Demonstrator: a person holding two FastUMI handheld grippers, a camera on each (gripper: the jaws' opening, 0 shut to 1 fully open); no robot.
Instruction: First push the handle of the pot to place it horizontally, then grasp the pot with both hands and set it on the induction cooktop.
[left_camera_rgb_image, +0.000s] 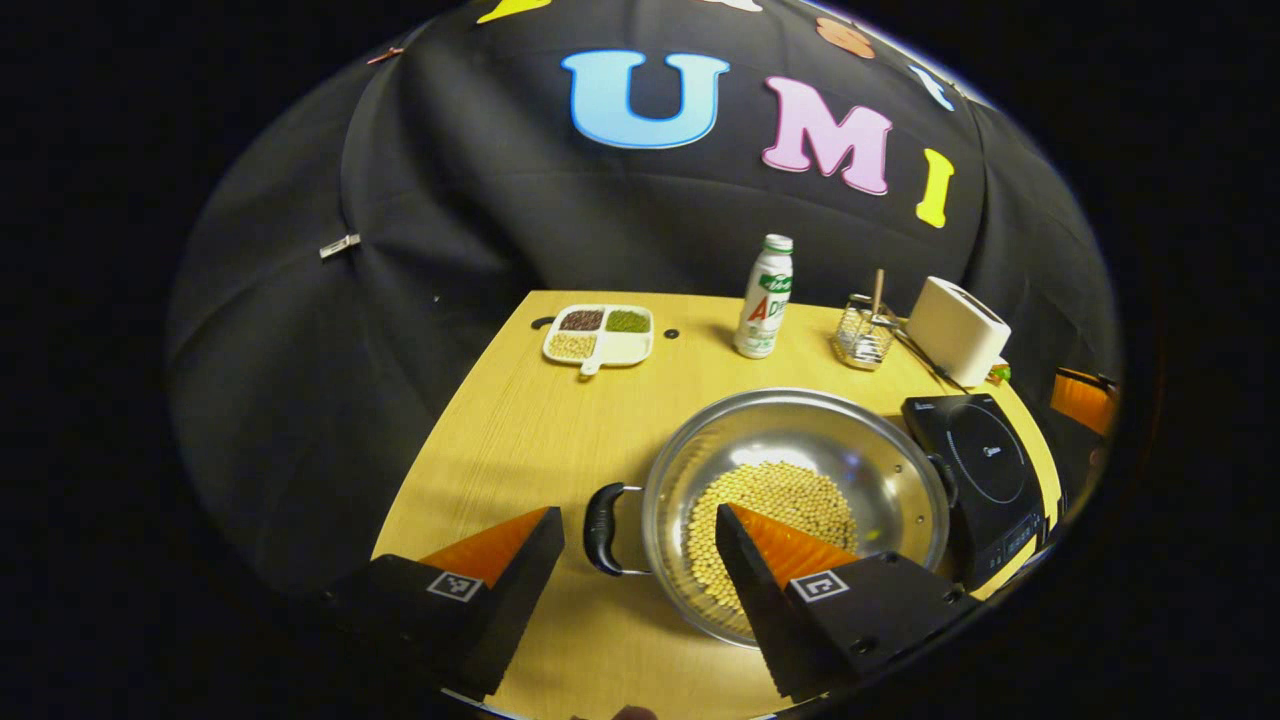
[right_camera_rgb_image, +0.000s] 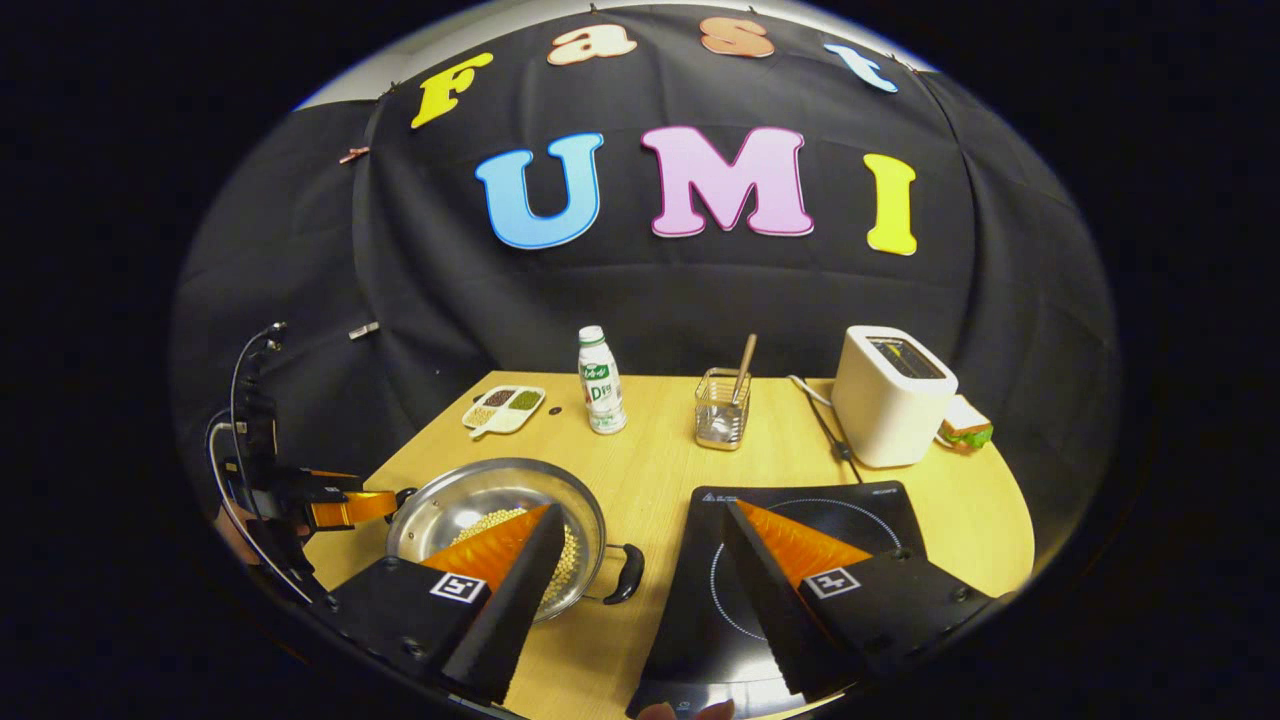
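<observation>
- Low in the left gripper view, the left gripper (left_camera_rgb_image: 640, 545) gapes empty around the pot (left_camera_rgb_image: 795, 505) handle (left_camera_rgb_image: 603, 528).
- Right gripper (right_camera_rgb_image: 640, 540) also wide, empty.
- An uneven lift could spill the beans (left_camera_rgb_image: 775, 525).

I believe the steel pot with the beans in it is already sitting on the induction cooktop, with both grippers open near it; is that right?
Not quite: the pot sits on the wooden table, beside the induction cooktop, not on it, as the right gripper view shows. The rest holds: it contains beans, and the left gripper and right gripper are open near it.
</observation>
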